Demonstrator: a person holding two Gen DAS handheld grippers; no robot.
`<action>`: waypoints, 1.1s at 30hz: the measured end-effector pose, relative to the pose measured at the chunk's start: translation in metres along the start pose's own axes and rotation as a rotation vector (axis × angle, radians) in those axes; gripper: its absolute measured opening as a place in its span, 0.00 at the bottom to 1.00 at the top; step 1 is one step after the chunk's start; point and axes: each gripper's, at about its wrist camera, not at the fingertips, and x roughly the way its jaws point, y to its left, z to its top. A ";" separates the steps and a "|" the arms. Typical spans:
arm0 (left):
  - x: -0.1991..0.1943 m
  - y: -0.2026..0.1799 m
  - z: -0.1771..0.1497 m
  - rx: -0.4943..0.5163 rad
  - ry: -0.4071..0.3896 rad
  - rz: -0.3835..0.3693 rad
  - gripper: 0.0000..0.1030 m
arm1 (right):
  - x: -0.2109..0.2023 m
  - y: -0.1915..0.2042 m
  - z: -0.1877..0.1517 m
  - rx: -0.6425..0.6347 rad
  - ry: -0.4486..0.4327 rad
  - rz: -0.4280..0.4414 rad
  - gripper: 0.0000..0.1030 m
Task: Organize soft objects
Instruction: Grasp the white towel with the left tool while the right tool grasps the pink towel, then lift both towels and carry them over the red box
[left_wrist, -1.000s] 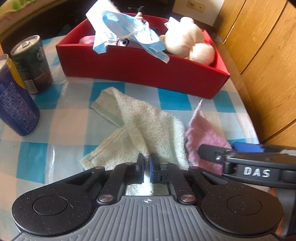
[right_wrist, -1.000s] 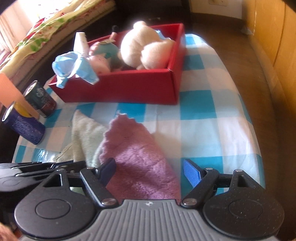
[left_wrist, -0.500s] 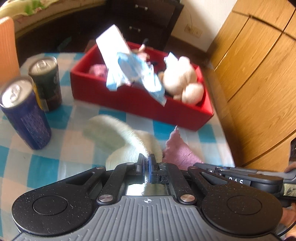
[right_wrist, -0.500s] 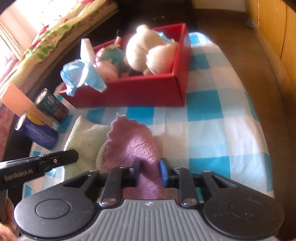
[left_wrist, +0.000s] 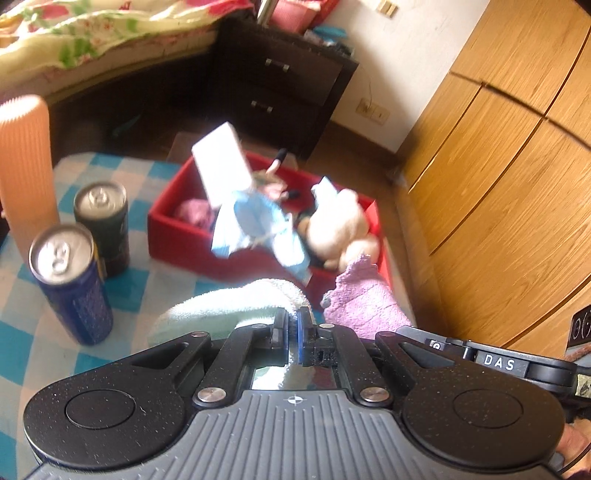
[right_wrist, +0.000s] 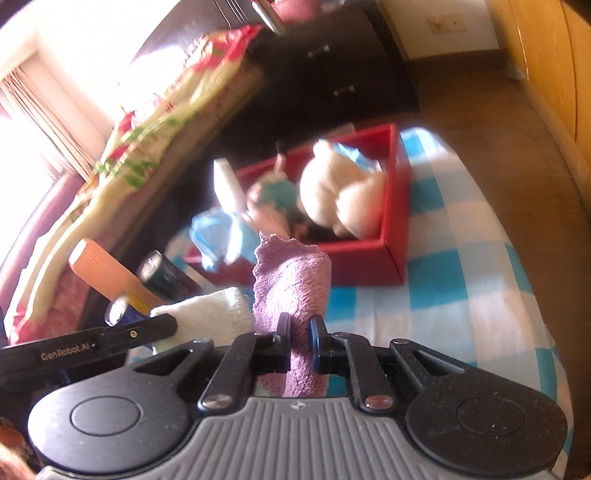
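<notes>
My left gripper (left_wrist: 293, 328) is shut on a pale green towel (left_wrist: 229, 306) and holds it up off the table. My right gripper (right_wrist: 300, 343) is shut on a purple cloth (right_wrist: 291, 284), also lifted; the cloth shows in the left wrist view (left_wrist: 362, 302) too. The green towel shows in the right wrist view (right_wrist: 210, 314) beside the purple cloth. A red box (left_wrist: 177, 229) stands beyond both grippers and holds a cream plush toy (left_wrist: 340, 229), a blue face mask (left_wrist: 255, 221), a white packet (left_wrist: 221, 166) and a pink item.
Two drink cans, one blue (left_wrist: 70, 280) and one dark green (left_wrist: 103, 225), stand at the left with an orange ribbed object (left_wrist: 26, 162) behind them. The blue checked tablecloth (right_wrist: 461, 288) ends at the right by wooden wardrobe doors (left_wrist: 509, 147). A dark drawer unit (left_wrist: 280, 85) stands beyond.
My right gripper closed on the purple cloth. Both grippers rose, lifting the green towel and the purple cloth off the table, and the views now look down on the box.
</notes>
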 end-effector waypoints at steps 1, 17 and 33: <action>-0.002 -0.001 0.002 -0.001 -0.009 -0.007 0.00 | -0.003 0.002 0.002 0.000 -0.014 0.010 0.00; -0.021 -0.007 0.031 -0.001 -0.125 0.008 0.00 | -0.040 0.022 0.037 -0.047 -0.217 -0.048 0.00; -0.020 -0.017 0.039 0.047 -0.113 0.060 0.00 | -0.029 0.042 0.043 -0.154 -0.161 -0.136 0.00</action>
